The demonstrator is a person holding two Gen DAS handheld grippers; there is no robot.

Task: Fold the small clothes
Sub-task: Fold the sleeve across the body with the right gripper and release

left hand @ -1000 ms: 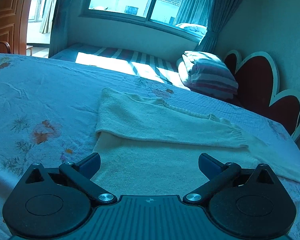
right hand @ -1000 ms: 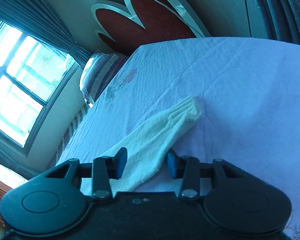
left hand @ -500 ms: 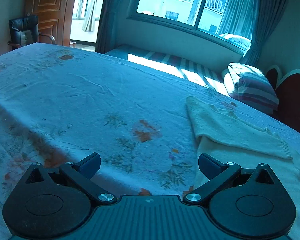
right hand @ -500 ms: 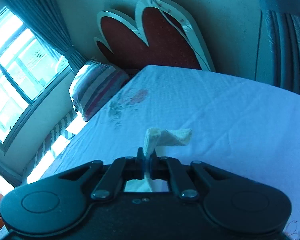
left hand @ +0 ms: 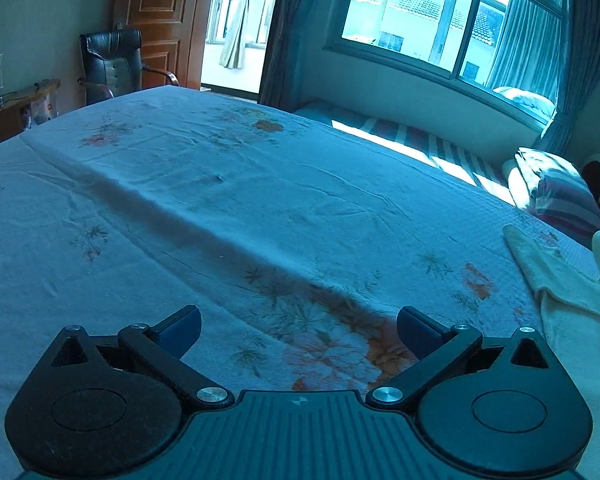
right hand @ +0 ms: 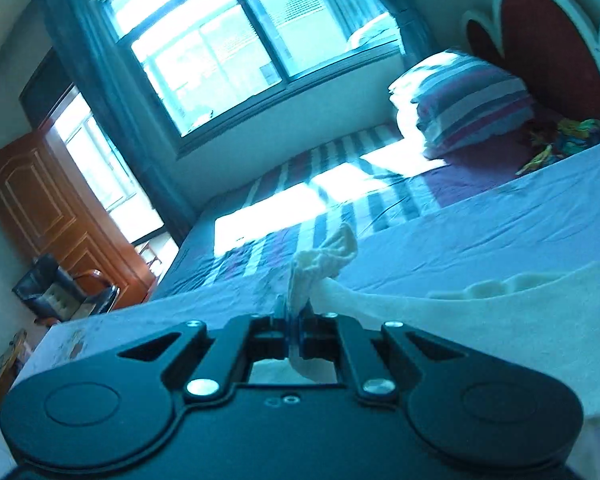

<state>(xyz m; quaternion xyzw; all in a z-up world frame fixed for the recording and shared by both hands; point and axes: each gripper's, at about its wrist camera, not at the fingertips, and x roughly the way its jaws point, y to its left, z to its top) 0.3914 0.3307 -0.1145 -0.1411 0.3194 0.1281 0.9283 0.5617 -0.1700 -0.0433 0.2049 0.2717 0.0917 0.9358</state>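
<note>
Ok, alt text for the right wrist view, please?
The right gripper is shut on the cuff of a cream knitted sweater sleeve, lifting it above the pale floral bedsheet; a striped pillow lies behind.

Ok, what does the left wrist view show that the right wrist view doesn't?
Only the left wrist view shows the left gripper, open over the flowered bedsheet with nothing between its jaws.

Only the right wrist view shows the right gripper, shut on the sleeve cuff, lifted off the bed, and some colourful items beside the headboard.

Both show the cream sweater, the striped pillow, the window, the wooden door and the black chair.
</note>
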